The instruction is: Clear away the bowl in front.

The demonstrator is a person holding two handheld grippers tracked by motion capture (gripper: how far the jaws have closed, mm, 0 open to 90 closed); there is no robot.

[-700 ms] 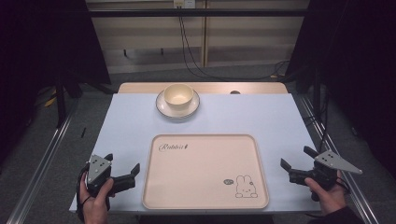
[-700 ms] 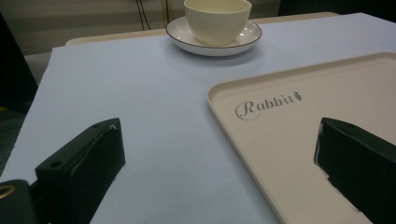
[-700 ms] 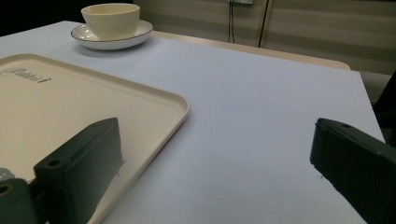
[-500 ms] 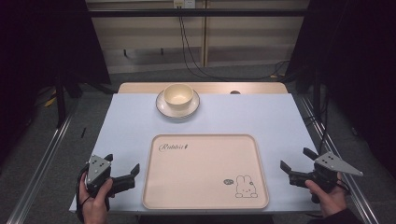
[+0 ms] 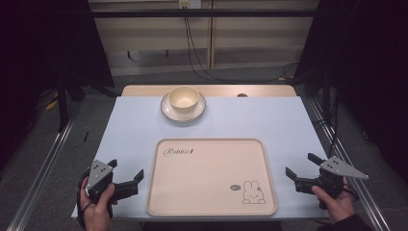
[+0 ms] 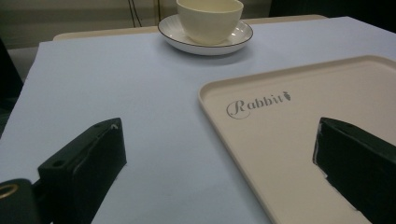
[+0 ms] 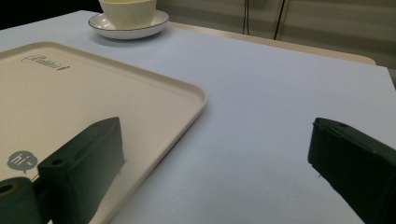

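Nothing much has moved since the earlier frames: both grippers sit where they were at the near corners, bowl and tray unshifted. Tray [image 5: 211, 175], cream with a rabbit print, lies flat at the near middle of the table [image 5: 288, 120] and holds nothing. Left gripper [image 5: 137, 179] hovers just beside the tray's left edge, jaws spread wide, nothing between them; in the left gripper view one jaw hangs over the tray's rim, the other over bare table. Right gripper [image 5: 300, 166] is just off the tray's right edge, jaws likewise wide apart and empty, one jaw over the tray corner in the right gripper view. Bowl [image 5: 184, 98] stands upright on its saucer [image 5: 166, 109] at the far side, well beyond the tray's far edge, untouched. Judging by this, work looks barely started: nothing gripped, nothing loaded on the tray, everything left to do.
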